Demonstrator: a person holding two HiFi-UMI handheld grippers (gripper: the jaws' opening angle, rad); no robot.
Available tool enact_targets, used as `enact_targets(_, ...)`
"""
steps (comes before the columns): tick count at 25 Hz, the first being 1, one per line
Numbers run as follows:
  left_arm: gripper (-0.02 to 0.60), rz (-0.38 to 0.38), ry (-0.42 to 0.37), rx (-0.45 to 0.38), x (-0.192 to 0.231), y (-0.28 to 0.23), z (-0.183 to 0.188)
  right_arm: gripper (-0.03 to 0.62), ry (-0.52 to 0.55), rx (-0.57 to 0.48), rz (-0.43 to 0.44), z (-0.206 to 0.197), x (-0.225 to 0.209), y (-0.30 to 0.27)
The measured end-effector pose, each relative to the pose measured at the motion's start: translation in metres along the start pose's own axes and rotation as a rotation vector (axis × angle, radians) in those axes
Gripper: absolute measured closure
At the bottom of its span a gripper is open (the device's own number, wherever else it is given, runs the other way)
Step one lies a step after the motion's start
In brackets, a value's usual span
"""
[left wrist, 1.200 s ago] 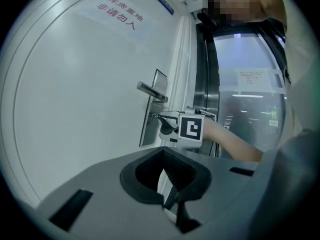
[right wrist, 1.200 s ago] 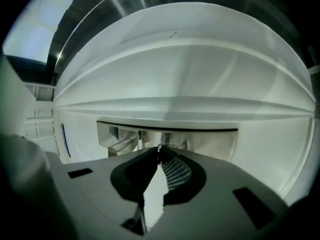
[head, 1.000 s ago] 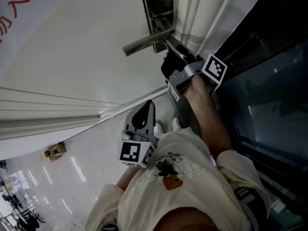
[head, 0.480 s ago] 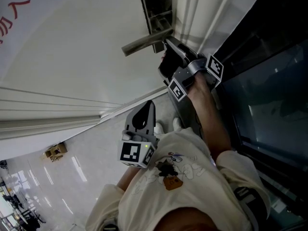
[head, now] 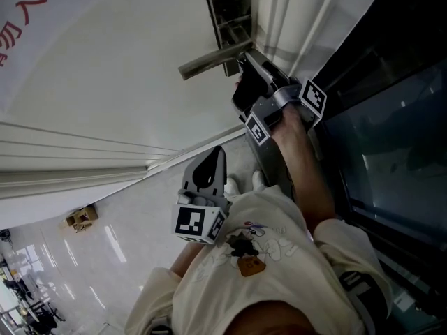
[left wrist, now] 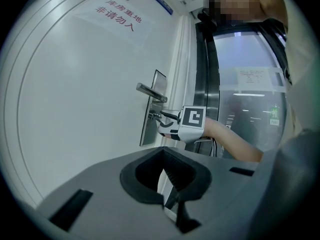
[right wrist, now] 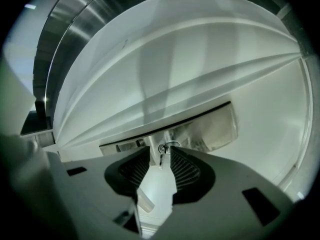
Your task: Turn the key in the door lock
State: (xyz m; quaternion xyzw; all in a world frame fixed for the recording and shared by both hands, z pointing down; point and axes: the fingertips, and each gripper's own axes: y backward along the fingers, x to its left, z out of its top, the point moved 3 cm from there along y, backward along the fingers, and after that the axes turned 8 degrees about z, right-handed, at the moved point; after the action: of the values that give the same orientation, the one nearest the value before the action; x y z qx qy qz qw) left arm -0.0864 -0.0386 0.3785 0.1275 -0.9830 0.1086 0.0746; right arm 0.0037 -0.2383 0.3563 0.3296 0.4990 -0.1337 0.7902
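Red lettering [head: 17, 19] marks the white door [head: 105, 68] at far left, and below it a small brown box [head: 80, 218] sits on the glossy floor [head: 126, 257]. Neither has shifted.

The left gripper [head: 219, 152] hangs close to the person's pale shirt [head: 251, 271], in the same spot as a second ago. In the left gripper view its pads are pressed together at the tips with nothing between them, and it points toward the door from well back.

Further right, the lever handle [head: 206, 63] juts from the metal lock plate [head: 227, 9], level as before. Just beneath it the right gripper [head: 246, 60] reaches up to the lock. Its marker cube [head: 313, 98] has rolled since the earliest frame: one face showed then, and now a second face [head: 255, 129] shows too. Its jaws have just been opening. In the right gripper view they stand spread, with the key [right wrist: 161, 150] between them, clear of both pads. The key sits in the lock on the plate [right wrist: 210, 126], its shank hanging down, and a wire ring [right wrist: 172, 144] loops through its head. The bare forearm [head: 300, 166] behind this gripper keeps its line.

At far right runs a dark glass panel [head: 398, 152].
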Motion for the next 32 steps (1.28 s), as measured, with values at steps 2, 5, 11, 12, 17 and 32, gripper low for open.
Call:
enact_targets(2, 0.575, 0.004, 0.004, -0.002, 0.004, -0.002, 0.000, 0.450, 0.026, 0.005, -0.005, 0.001, 0.002, 0.000)
enact_targets(5, 0.575, 0.000, 0.004, -0.001, 0.011, -0.009, -0.002, 0.448, 0.088, 0.016, -0.034, 0.005, -0.002, 0.004)
enact_targets(11, 0.575, -0.006, 0.009, 0.000, -0.004, -0.003, -0.004, 0.529, 0.370, 0.087, -0.087, 0.001, 0.016, 0.055)
enact_targets(12, 0.575, -0.007, 0.011, 0.002, -0.005, -0.003, -0.004, 0.552, 0.425, 0.104, -0.098, -0.001, 0.016, 0.061)
enact_targets(17, 0.575, -0.012, 0.011, 0.014, -0.007, -0.008, -0.006, 0.586, 0.748, 0.203, -0.151, -0.014, 0.012, 0.085)
enact_targets(32, 0.575, -0.035, 0.004, 0.022, -0.007, -0.016, -0.002, 0.588, 1.484, 0.419, -0.278, -0.076, -0.004, 0.130)
